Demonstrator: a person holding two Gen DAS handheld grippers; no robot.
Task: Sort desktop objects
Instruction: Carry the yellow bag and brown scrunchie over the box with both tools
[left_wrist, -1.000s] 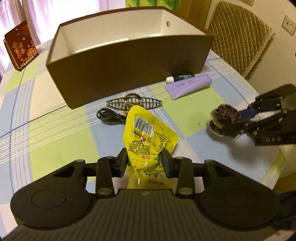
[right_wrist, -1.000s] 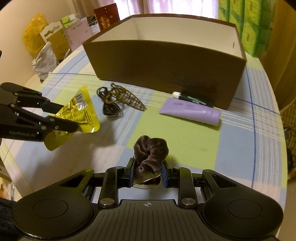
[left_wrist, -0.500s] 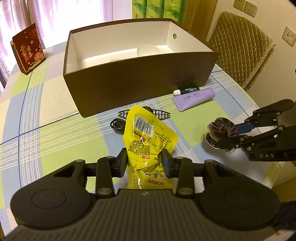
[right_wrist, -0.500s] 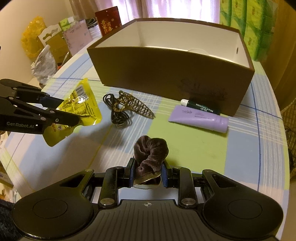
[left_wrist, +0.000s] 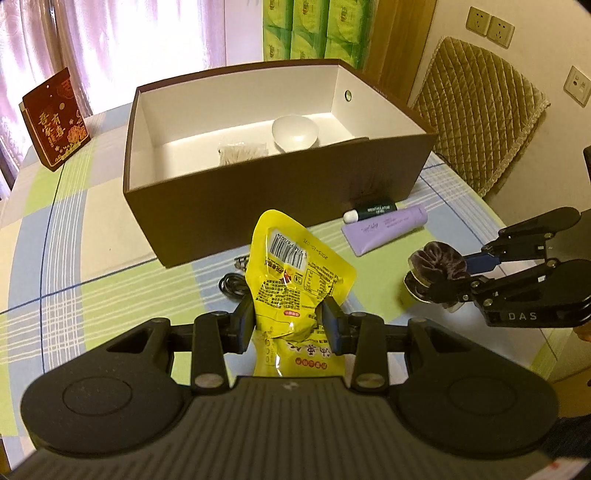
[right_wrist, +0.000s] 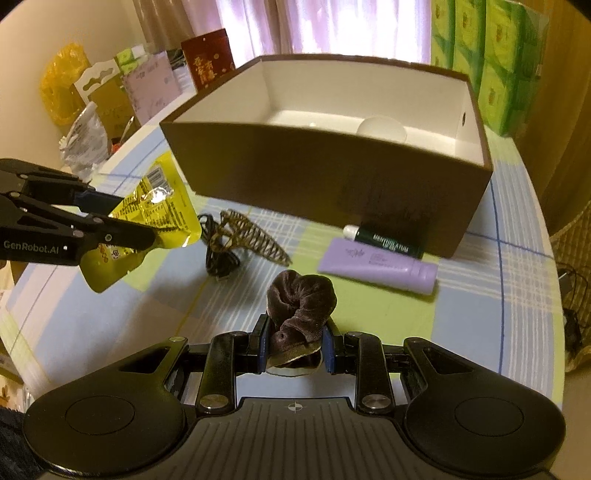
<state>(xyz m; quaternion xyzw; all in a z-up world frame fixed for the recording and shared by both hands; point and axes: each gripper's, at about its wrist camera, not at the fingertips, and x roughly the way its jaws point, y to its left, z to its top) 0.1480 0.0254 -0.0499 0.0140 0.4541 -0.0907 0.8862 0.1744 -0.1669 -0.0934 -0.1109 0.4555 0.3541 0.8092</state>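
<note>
From your left wrist view, your left gripper (left_wrist: 288, 323) is clamped on the yellow snack pouch (left_wrist: 295, 280), held above the checked tablecloth (left_wrist: 92, 258) in front of the brown box (left_wrist: 280, 192). From your right wrist view, your right gripper (right_wrist: 295, 349) pinches the brown velvet scrunchie (right_wrist: 301, 301) above the cloth, near the purple tube (right_wrist: 376, 266) and lip balm (right_wrist: 384, 240) beside the box.

"GenRobot.AI" on left gripper (right_wrist: 157, 236), "DAS" on right gripper (left_wrist: 424, 282), "MENTHOLATUM" on green lip balm (right_wrist: 388, 242), barcode date possibly "2025-10" on yellow packet (left_wrist: 295, 284)
</note>
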